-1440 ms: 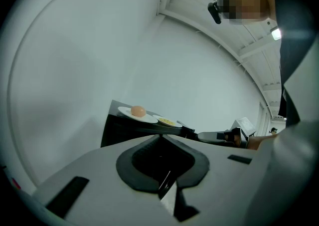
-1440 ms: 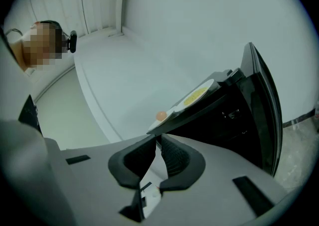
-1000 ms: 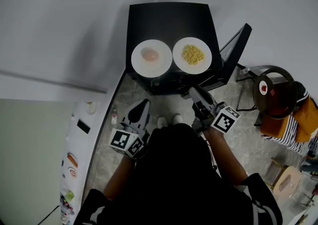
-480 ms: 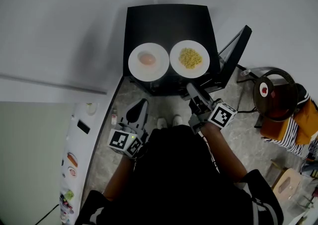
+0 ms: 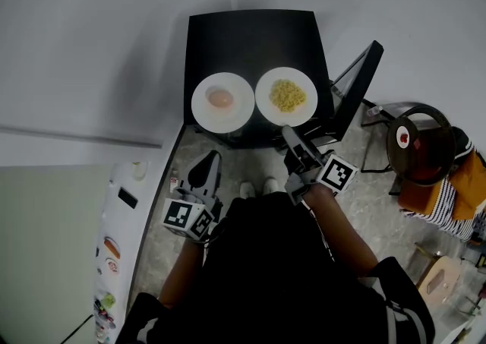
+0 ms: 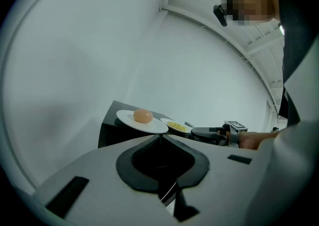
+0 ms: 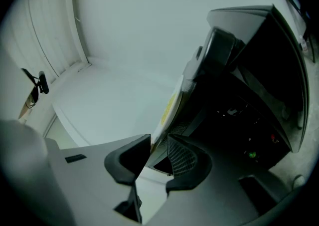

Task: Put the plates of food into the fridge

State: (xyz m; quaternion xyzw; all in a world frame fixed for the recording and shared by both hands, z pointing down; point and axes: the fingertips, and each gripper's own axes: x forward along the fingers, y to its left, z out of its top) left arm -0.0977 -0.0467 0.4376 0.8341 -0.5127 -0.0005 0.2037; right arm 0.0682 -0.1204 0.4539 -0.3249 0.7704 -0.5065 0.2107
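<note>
Two white plates sit side by side at the near edge of a black table [image 5: 250, 39]. The left plate [image 5: 203, 111] [image 6: 127, 118] carries a round beige item [image 5: 220, 97]. The right plate [image 5: 266, 109] [image 7: 172, 105] holds yellow food [image 5: 288, 96]. My right gripper [image 5: 288, 132] [image 7: 158, 142] points level at that plate. It is rolled on its side and open, with the plate's near rim between its jaws. My left gripper [image 5: 210, 156] [image 6: 159, 136] hangs short of the left plate, with its tips together and nothing in them.
A white fridge door with magnets [image 5: 114, 247] is at lower left. A small bottle [image 5: 175, 179] stands on the floor beside it. A dark panel [image 5: 357, 84] leans against the table's right side. Farther right are a round dark stand [image 5: 418, 141] and a chair with striped cloth [image 5: 448, 187].
My right gripper has rolled and moved forward until the yellow-food plate's rim lies between its jaws. The left gripper has barely shifted.
</note>
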